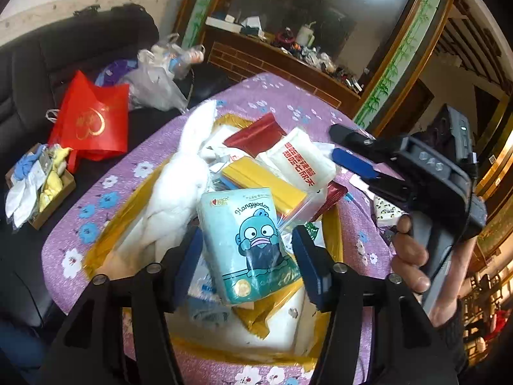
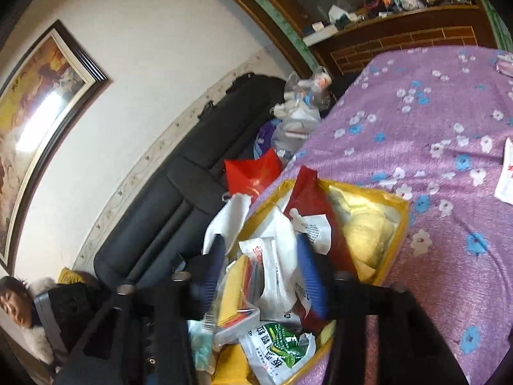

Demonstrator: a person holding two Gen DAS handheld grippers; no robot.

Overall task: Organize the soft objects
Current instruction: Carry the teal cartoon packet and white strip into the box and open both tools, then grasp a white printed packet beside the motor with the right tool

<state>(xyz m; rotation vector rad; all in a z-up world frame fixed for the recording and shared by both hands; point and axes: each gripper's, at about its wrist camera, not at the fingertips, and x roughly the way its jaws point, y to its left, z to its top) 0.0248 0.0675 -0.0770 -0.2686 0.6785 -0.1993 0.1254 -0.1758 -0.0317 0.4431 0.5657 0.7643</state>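
While your left gripper (image 1: 248, 253) hangs over the gold-rimmed fabric storage box (image 1: 128, 202), its blue-padded jaws stand wide apart on either side of the light-blue Hangyodon cartoon tissue pack (image 1: 248, 243), neither pad touching it as far as the left wrist view shows. The pack lies tilted on top of the pile inside the box, near a white crumpled cloth (image 1: 179, 192), a yellow flat packet (image 1: 263, 181) and a white pouch with red lettering (image 1: 299, 158). Your right gripper (image 1: 362, 166) sits further off at the box's far right side, jaws a little apart and empty, over the purple flowered tablecloth (image 1: 128, 163). If the tissue pack is the pick, centre the pads on its long sides, go lower before closing, and squeeze gently since the pack will likely crush.

In the right wrist view, the right gripper (image 2: 259, 269) has its jaws apart around the clutter in the same box (image 2: 400, 224), with a white plastic wrapper (image 2: 275, 272) between the pads; whether they touch it I cannot tell. A dark red foil bag (image 2: 314, 199) and a green-and-white printed bag (image 2: 279, 349) crowd close by. Pick one item only, likely the top wrapper, and lift straight up so neighbours do not drag out.
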